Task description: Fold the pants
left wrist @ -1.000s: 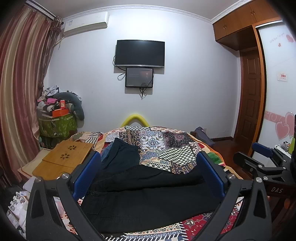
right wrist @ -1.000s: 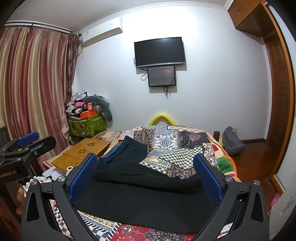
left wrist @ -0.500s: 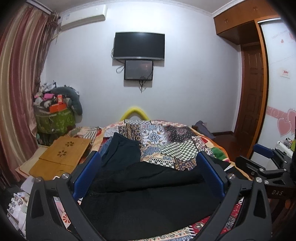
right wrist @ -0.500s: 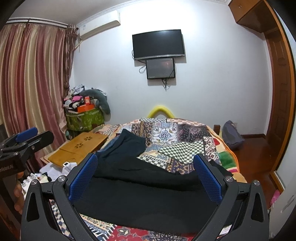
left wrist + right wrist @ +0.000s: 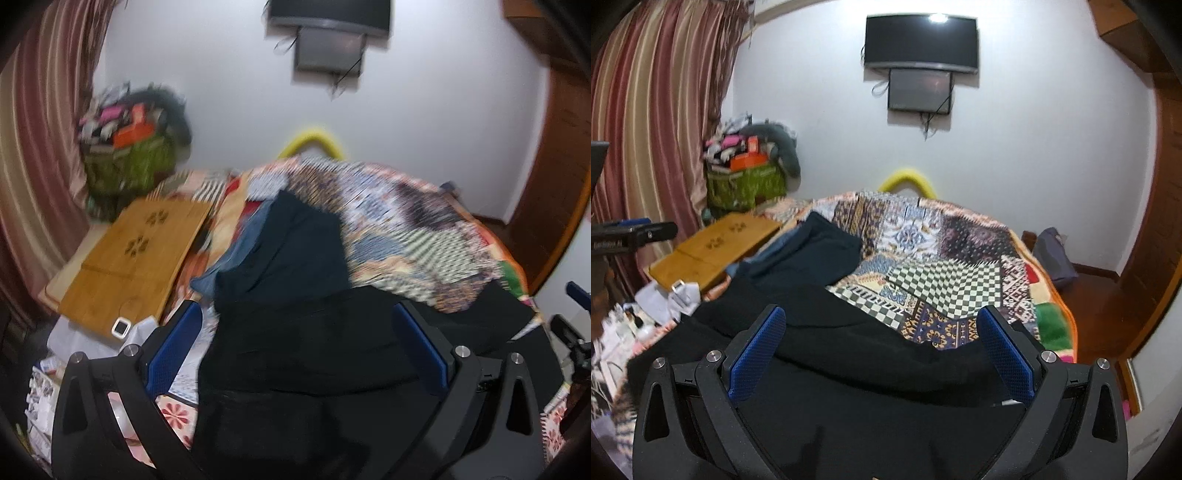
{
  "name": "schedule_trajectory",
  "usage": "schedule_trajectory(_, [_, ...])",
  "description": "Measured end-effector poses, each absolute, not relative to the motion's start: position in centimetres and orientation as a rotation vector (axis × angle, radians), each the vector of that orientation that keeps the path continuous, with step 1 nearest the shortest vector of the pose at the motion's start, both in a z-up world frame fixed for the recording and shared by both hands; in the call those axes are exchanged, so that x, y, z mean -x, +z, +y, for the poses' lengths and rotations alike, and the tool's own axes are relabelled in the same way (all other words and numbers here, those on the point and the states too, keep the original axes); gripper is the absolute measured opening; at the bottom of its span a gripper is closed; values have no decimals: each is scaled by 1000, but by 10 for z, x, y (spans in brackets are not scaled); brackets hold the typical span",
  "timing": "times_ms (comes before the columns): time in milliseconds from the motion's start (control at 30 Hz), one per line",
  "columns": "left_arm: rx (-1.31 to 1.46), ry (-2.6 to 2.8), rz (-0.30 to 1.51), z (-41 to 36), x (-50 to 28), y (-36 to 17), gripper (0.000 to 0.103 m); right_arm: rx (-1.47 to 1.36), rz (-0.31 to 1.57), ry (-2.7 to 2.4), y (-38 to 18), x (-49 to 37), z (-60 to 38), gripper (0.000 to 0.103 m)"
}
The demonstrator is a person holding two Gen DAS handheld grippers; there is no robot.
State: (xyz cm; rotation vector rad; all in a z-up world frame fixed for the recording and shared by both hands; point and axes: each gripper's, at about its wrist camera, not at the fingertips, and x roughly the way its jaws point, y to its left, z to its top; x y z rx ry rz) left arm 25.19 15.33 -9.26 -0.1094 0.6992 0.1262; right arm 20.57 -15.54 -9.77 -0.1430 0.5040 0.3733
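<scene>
Black pants (image 5: 332, 350), plain and dark, spread flat across near edge of patterned bed (image 5: 424, 236). Long axis running left to right, waist end apparently at left, legs reaching toward right edge (image 5: 960, 362). One soft fold ridge crossing the cloth lengthwise. Far side touching, partly overlapping, a dark navy garment (image 5: 295, 251) lying farther back at left. Fabric detail lost in blur, left view.
</scene>
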Motion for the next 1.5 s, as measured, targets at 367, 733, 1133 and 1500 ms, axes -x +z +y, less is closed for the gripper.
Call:
schedule_trajectory(367, [160,211,1027,245,-357,-215,92,163,767,510,-161,-319,-144,102])
schedule_trajectory(733, [259,192,1248,269,-416,-308,83,213,1026,609,-223,-397,-126,100])
schedule_trajectory(1133, [246,142,1224,250,-405,-301,11,152,1108,731,-251,-397,-109,48])
schedule_trajectory(1500, [166,210,1008,252,-383,-211,8,240,1003,688,-233,-388,-103,5])
